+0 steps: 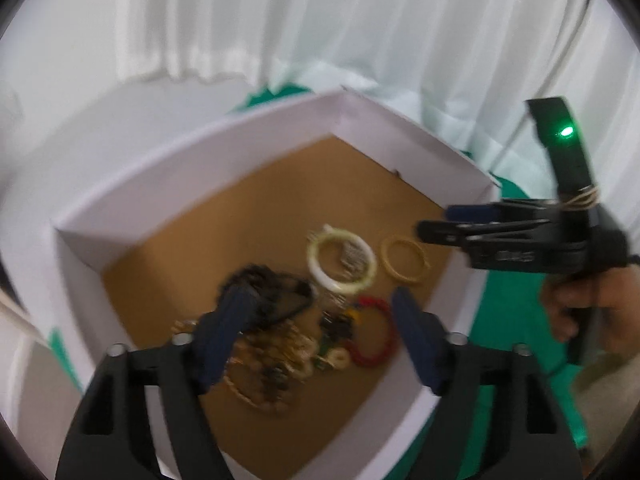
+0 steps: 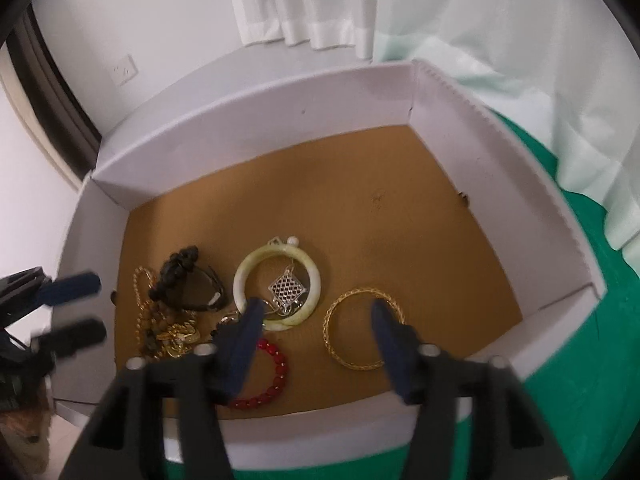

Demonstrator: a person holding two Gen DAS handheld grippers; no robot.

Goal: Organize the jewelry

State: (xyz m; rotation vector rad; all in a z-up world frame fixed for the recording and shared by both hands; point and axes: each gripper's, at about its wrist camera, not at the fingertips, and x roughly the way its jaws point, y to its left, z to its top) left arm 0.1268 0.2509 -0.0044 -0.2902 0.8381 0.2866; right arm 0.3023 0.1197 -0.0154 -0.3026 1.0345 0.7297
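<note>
Both tongs hang open and empty over the box (image 2: 460, 128): left tongs (image 1: 320, 312), right tongs (image 2: 316, 312). Jewelry lies on its brown floor: jade bangle (image 2: 276, 280), gold bangle (image 2: 362, 328), red bracelet (image 2: 272, 376).

The far half of the white-walled cardboard box (image 2: 440, 128) is lying bare; tangled jewelry (image 2: 172, 312) is crowding its near-left floor.

No text can be read; the marking on the right gripper's (image 1: 434, 222) black body is blurred.
</note>
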